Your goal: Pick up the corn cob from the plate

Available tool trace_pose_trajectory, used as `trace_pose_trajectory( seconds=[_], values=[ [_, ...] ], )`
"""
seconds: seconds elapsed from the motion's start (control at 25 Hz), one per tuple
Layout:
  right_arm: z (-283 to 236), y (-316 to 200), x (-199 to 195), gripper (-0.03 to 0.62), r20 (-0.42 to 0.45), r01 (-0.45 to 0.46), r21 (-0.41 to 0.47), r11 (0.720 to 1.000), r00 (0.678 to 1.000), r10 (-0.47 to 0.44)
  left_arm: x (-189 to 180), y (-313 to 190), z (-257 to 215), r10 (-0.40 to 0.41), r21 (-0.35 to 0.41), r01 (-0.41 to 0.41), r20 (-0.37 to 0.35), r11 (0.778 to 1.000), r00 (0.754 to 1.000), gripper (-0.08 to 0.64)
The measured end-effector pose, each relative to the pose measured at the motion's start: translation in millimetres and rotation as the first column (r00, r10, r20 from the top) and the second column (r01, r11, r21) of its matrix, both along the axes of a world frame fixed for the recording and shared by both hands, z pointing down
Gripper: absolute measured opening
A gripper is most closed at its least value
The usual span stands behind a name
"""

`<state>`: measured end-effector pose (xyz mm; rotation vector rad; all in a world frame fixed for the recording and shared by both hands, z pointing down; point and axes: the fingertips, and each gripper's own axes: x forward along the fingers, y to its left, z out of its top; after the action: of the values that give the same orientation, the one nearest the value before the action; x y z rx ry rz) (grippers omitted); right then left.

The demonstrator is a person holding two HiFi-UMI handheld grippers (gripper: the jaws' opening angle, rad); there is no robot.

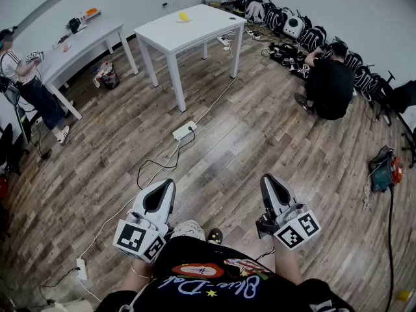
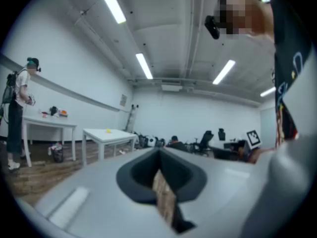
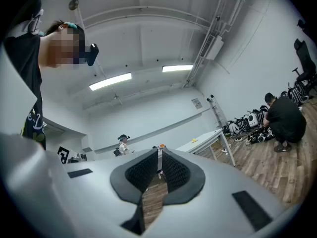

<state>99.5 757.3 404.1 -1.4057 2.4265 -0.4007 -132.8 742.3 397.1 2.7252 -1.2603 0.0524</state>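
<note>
The yellow corn cob (image 1: 184, 16) lies on a pale plate (image 1: 184, 21) on the white table (image 1: 201, 31) far across the room. It shows as a small yellow spot in the left gripper view (image 2: 108, 131) and in the right gripper view (image 3: 194, 140). My left gripper (image 1: 171, 182) and right gripper (image 1: 266, 177) are held close to my body, pointing forward over the wooden floor, far from the table. In both gripper views the jaws meet at the tips with nothing between them: left (image 2: 159, 151), right (image 3: 159, 149).
A power strip (image 1: 184, 130) and its cables cross the floor between me and the table. A second table (image 1: 78, 44) stands at the left beside a standing person (image 1: 26, 83). Another person (image 1: 330, 86) crouches at the right by bags (image 1: 286, 21) along the wall.
</note>
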Motion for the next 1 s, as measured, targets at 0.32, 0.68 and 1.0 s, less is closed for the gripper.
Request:
trace_pose_trajectory(
  seconds=[0.32,0.68,1.0],
  values=[
    [-5,-54,22,0.018,-0.018,-0.01,0.044,0.999,1.0,0.011,6,-59,5,-0.053,0.016,0.053,0.0,0.998,0.999,-0.012],
    [-12,-182,15,0.017,-0.02,0.033,0.035,0.999,0.999,-0.032,29,-186,11,-0.019,0.0,0.019,-0.05,1.0,0.999,-0.012],
    [-21,-339,11,0.017,-0.051,0.021,0.014,1.0,0.998,-0.021,14,-339,-6,-0.016,0.033,0.017,-0.045,0.999,0.999,-0.012]
  ],
)
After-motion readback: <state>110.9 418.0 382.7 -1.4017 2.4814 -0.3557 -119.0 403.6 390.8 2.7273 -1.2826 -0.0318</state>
